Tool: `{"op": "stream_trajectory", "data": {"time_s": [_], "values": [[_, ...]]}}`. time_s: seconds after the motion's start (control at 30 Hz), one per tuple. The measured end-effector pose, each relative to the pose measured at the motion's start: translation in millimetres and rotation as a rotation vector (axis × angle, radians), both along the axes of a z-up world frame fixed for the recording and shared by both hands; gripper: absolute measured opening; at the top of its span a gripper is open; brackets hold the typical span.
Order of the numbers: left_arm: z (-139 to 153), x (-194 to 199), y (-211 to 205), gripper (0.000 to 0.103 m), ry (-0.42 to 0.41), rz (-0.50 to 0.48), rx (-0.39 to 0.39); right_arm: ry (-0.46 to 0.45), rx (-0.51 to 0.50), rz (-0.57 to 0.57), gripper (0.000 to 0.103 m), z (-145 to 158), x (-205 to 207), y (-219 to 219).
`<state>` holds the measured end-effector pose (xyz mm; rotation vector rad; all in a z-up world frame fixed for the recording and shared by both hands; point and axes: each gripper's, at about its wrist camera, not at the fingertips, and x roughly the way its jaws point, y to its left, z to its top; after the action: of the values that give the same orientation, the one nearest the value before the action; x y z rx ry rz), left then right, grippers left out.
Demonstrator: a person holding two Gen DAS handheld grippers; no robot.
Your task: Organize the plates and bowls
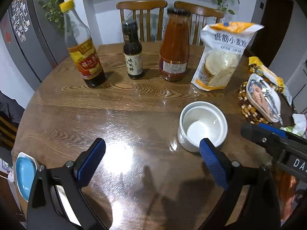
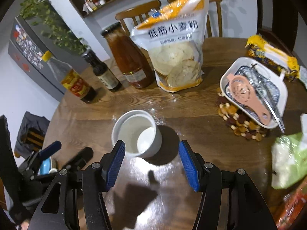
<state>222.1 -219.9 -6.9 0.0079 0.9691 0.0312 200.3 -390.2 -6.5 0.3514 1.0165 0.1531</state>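
Note:
A white round bowl (image 1: 203, 126) (image 2: 137, 134) stands on the wooden table (image 1: 134, 99); a second white bowl seems nested inside it. My right gripper (image 2: 151, 165) is open just short of it, nothing between its blue pads. My left gripper (image 1: 152, 163) is wide open over bare table, with the white bowl just beyond its right finger (image 1: 213, 164). A light blue bowl (image 1: 25, 174) (image 2: 45, 165) sits at the table's left edge beside the left gripper (image 2: 49, 151). A white rectangular dish (image 1: 262, 97) (image 2: 253, 92) holding utensils rests on a beaded trivet (image 2: 239, 124).
At the back stand a yellow-capped bottle (image 1: 82, 53), a dark sauce bottle (image 1: 132, 51), an orange sauce jar (image 1: 174, 48) and a flour bag (image 1: 220, 57). A yellow packet (image 2: 272, 57) and a green bag (image 2: 287, 159) lie at right. Two chairs (image 1: 142, 19) stand behind.

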Motion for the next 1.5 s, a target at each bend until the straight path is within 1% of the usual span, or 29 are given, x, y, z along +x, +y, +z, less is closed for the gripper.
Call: {"op": "stream_trajectory", "data": {"time_s": [0.17,0.37,0.47,0.53,0.57,0.6,0.63,0.7,0.73,0.8,0.9,0.97,1.03,1.1,1.2,1.37,1.5], "values": [[-20,21,-10,0.099,0.029,0.026,0.009,0.037,0.064,0.004,0.059,-23,21,-1],[-44,32,-20,0.097,0.075,0.026,0.016,0.079,0.095,0.016,0.059,-49,31,0],[-50,36,-25,0.092,0.088,0.013,0.012,0.083,0.102,0.027,0.057,-52,33,1],[-51,38,-29,0.087,0.083,-0.004,0.019,0.083,0.104,0.032,0.052,-54,34,1],[-52,38,-32,0.083,0.083,-0.016,0.022,0.082,0.107,0.038,0.048,-54,35,0],[-52,39,-34,0.077,0.082,-0.029,0.021,0.082,0.109,0.043,0.045,-54,35,0],[-52,39,-36,0.073,0.082,-0.037,0.019,0.082,0.109,0.048,0.043,-55,35,0],[-52,39,-40,0.061,0.081,-0.056,0.009,0.077,0.108,0.06,0.039,-54,38,3],[-52,40,-42,0.058,0.082,-0.062,0.001,0.075,0.107,0.065,0.037,-54,38,3],[-52,40,-46,0.045,0.081,-0.078,-0.014,0.072,0.106,0.078,0.036,-54,39,5],[-51,38,-50,0.034,0.072,-0.095,-0.024,0.072,0.098,0.087,0.036,-53,39,9],[-51,38,-51,0.034,0.069,-0.091,-0.021,0.072,0.096,0.088,0.035,-53,39,9],[-52,40,-52,0.033,0.068,-0.091,-0.023,0.073,0.095,0.08,0.033,-53,39,7],[-52,39,-52,0.028,0.064,-0.087,-0.013,0.074,0.086,0.073,0.029,-52,38,8],[-52,36,-49,0.027,0.065,-0.084,-0.011,0.076,0.093,0.065,0.027,-52,35,8],[-52,27,-48,0.026,0.066,-0.086,-0.007,0.076,0.078,0.058,0.027,-50,25,12],[-50,14,-45,0.026,0.063,-0.08,-0.015,0.078,0.089,0.061,0.027,-49,12,17]]}}
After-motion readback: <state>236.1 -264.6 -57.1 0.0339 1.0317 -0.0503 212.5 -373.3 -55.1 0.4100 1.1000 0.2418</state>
